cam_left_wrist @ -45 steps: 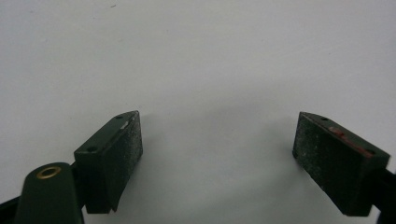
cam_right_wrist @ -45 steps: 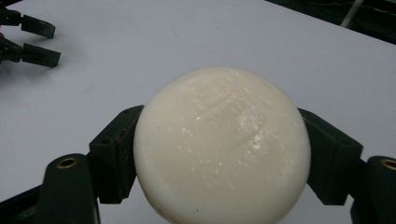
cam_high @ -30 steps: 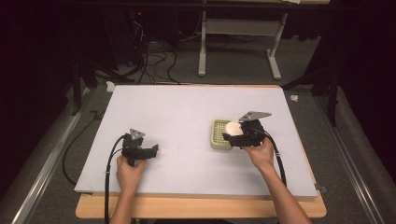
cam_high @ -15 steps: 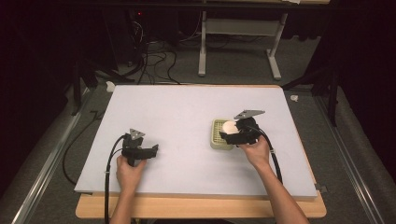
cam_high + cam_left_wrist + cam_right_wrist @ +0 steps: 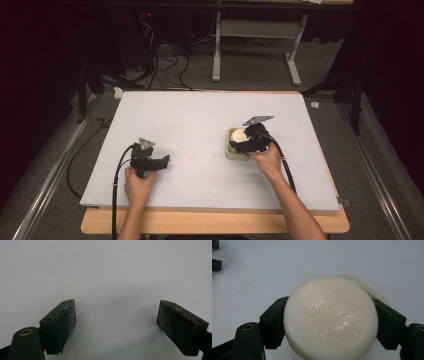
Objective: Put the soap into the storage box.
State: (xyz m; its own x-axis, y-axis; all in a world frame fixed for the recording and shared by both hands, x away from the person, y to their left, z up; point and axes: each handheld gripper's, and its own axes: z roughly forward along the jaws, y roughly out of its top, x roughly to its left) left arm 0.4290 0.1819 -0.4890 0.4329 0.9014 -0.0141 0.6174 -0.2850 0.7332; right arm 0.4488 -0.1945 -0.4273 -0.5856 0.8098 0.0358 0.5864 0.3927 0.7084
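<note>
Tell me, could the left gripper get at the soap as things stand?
Probably not: the right gripper is shut on the soap over the tray; the left gripper is open, well apart across bare table.

The desk [image 5: 200, 115] lies bare across the upper and middle of the high view, open for passing. Right of centre, a pale green tray [image 5: 231, 150] blocks the way, with a round white soap bar [image 5: 331, 317] clamped in the right tongs [image 5: 240, 142] above it, perhaps just lifted clear. Lower left, the left tongs [image 5: 116, 320] gape over bare desk
</note>
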